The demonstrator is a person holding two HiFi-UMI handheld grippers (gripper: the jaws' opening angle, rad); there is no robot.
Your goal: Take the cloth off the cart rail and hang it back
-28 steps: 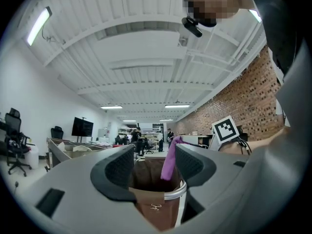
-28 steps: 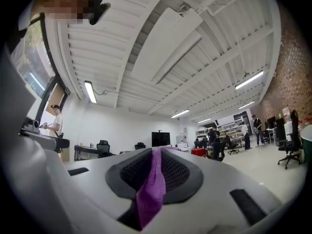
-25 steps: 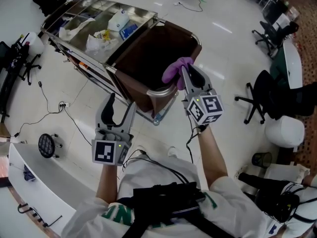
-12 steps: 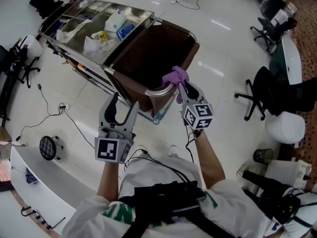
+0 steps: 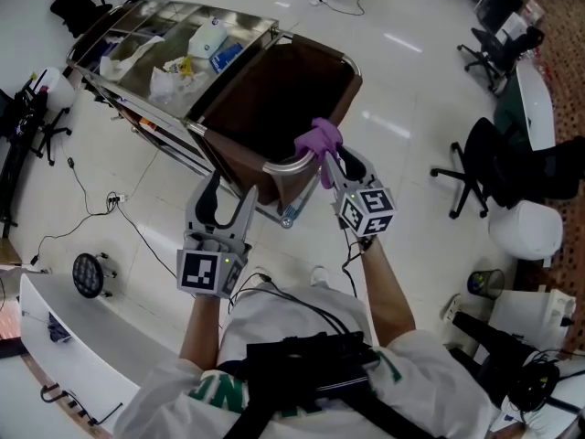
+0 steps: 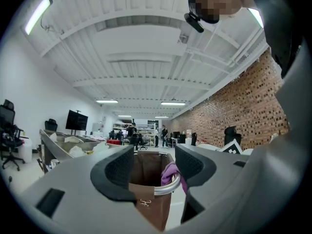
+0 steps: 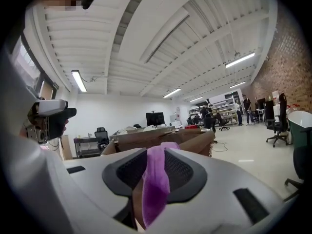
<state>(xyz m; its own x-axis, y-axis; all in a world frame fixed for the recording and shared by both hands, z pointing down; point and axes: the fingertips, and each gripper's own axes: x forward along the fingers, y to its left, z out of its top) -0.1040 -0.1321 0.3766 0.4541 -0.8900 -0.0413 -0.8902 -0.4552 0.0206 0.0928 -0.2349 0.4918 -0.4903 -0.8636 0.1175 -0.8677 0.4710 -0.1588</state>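
The purple cloth (image 5: 320, 139) hangs over the curved metal rail (image 5: 291, 165) at the near end of the cart's brown bag (image 5: 274, 99). My right gripper (image 5: 331, 157) is just behind the rail. Its jaws are opening, and the cloth (image 7: 156, 179) hangs loosely between the pads. My left gripper (image 5: 229, 199) is held upright to the left of the rail, open and holding nothing. Between its jaws in the left gripper view I see the rail (image 6: 168, 187) and the cloth (image 6: 170, 171).
The steel cart top (image 5: 239, 21) holds bottles, bags and rags (image 5: 174, 76) at the far left. Cables run over the floor (image 5: 91, 204) on the left. Office chairs (image 5: 475, 176) stand to the right and a white counter (image 5: 82, 337) lies at the lower left.
My right gripper came down and left with the cloth, laying it on the rail. Its jaws have parted a little. The left gripper stayed nearly still.
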